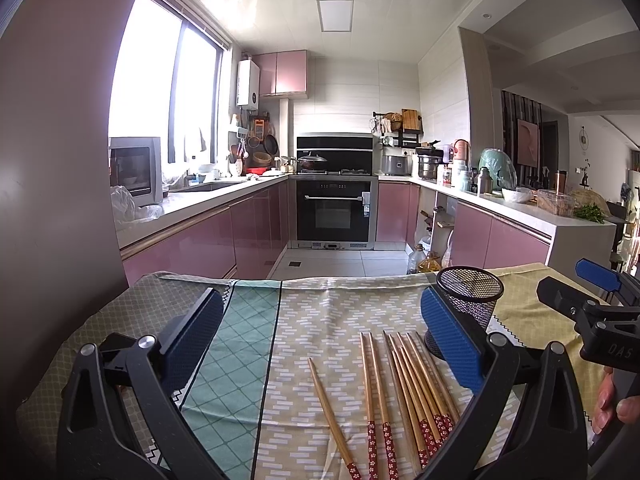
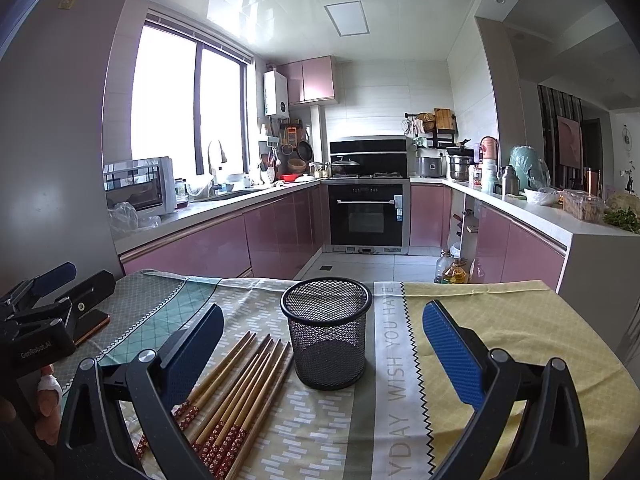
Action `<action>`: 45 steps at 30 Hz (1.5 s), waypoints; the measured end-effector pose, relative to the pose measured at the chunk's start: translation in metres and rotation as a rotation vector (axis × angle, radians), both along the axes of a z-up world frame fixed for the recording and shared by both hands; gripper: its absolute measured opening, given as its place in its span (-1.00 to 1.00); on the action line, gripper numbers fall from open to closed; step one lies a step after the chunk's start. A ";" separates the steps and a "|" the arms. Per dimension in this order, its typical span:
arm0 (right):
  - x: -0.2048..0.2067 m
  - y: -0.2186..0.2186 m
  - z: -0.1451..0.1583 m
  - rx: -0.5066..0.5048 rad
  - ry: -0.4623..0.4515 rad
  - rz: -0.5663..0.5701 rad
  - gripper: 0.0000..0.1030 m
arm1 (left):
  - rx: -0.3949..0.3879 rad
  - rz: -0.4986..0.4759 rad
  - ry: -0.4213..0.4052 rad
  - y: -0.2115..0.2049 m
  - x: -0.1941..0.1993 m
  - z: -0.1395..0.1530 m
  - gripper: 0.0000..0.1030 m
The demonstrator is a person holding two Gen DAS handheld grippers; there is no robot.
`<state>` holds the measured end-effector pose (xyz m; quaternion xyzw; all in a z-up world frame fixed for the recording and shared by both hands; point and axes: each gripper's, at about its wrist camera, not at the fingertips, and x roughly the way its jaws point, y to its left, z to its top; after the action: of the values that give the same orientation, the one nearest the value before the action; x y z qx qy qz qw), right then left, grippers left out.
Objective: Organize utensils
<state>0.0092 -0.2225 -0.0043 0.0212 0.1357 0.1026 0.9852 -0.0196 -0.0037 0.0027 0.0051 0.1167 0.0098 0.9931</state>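
Plainly, the chopsticks (image 1: 404,396) lie loose on the cloth-covered surface (image 1: 248,360), side by side, their long axes running away from the cameras toward the kitchen, patterned red ends nearest and bare tips pointing toward the mesh cup (image 2: 326,332), which stands upright just beyond and to their right. The left gripper (image 1: 320,344) hangs directly over them, jaws spread wide and holding nothing, so it looks the nearer for a pick. The right gripper (image 2: 322,356), equally wide and empty, frames the cup, with the chopsticks off toward its left finger (image 2: 192,344).
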 end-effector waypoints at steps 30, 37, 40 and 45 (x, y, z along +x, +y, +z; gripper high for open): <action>0.074 0.053 -0.081 -0.071 0.541 0.249 -0.19 | 0.044 -0.150 0.511 0.023 0.074 -0.086 0.00; 0.086 0.052 -0.086 -0.064 0.599 0.250 -0.30 | 0.067 -0.188 0.598 0.014 0.092 -0.103 -0.22; 0.090 0.055 -0.087 -0.083 0.604 0.248 -0.34 | 0.072 -0.193 0.628 0.013 0.101 -0.107 -0.33; 0.094 0.059 -0.086 -0.093 0.629 0.270 -0.54 | 0.054 -0.213 0.642 0.012 0.109 -0.105 -0.62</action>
<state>0.1034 -0.1636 -0.0903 -0.0112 0.4389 0.2142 0.8726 0.0895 0.0086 -0.1024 0.0463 0.4219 -0.0929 0.9007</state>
